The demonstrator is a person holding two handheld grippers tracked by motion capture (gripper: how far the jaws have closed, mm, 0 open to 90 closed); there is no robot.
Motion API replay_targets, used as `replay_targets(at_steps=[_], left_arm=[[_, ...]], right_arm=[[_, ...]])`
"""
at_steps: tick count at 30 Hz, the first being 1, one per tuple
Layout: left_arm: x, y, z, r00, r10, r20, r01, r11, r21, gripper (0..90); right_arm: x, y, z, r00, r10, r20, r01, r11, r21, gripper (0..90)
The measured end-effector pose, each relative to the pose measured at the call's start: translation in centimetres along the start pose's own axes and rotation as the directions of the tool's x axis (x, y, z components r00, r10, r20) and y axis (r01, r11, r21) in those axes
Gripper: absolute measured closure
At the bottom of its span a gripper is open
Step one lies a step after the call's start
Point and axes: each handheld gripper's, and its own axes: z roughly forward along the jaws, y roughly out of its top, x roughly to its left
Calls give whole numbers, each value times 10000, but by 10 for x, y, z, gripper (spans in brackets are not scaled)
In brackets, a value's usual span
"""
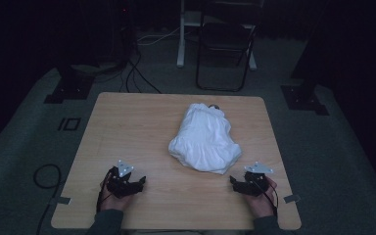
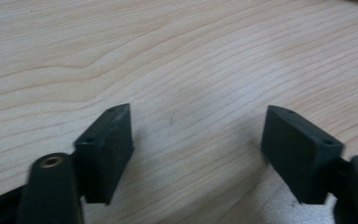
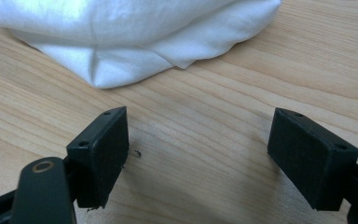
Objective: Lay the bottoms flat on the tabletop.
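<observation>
Crumpled white cloth bundle (image 1: pixel 204 138) mid wooden table (image 1: pixel 142 122). Left gripper (image 1: pixel 136 185), right gripper (image 1: pixel 236 184) both near it, jaws apart, empty. Risk imo: pinching one loose layer, whole bundle drags.

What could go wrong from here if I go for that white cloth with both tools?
The cloth lies in a bunched heap, so a pinch may catch several layers at once and lift it as a lump. The right tool sits near its edge, but the left tool is farther off with bare table between, so one side might be dragged before the other grips. Both are open, holding nothing.
</observation>
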Motion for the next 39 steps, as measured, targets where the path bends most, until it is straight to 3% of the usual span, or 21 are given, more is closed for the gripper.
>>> replay_targets(at_steps=[4, 17, 26, 35, 39], left_arm=[[-4, 2, -3, 9997, 194, 116, -192, 9998, -94, 362], [-24, 26, -10, 9951, 809, 567, -775, 9952, -599, 363], [-36, 45, -14, 9901, 948, 1037, -845, 9914, -996, 406], [-58, 72, -10, 9754, 1789, 1285, -1617, 9778, -1336, 400], [-70, 82, -7, 9648, 2174, 1477, -1969, 9702, -1415, 403]], right_arm=[[0, 0, 0, 10000, 2, -6, -2, 10000, -5, 201], [0, 1, 2, 10000, -61, -65, 61, 10000, -16, 200], [1, 2, 2, 9999, -100, -104, 99, 9999, -52, 225], [4, 3, 2, 9998, -155, -161, 152, 9997, -166, 299], [5, 4, 3, 9996, -201, -200, 197, 9996, -226, 352]])
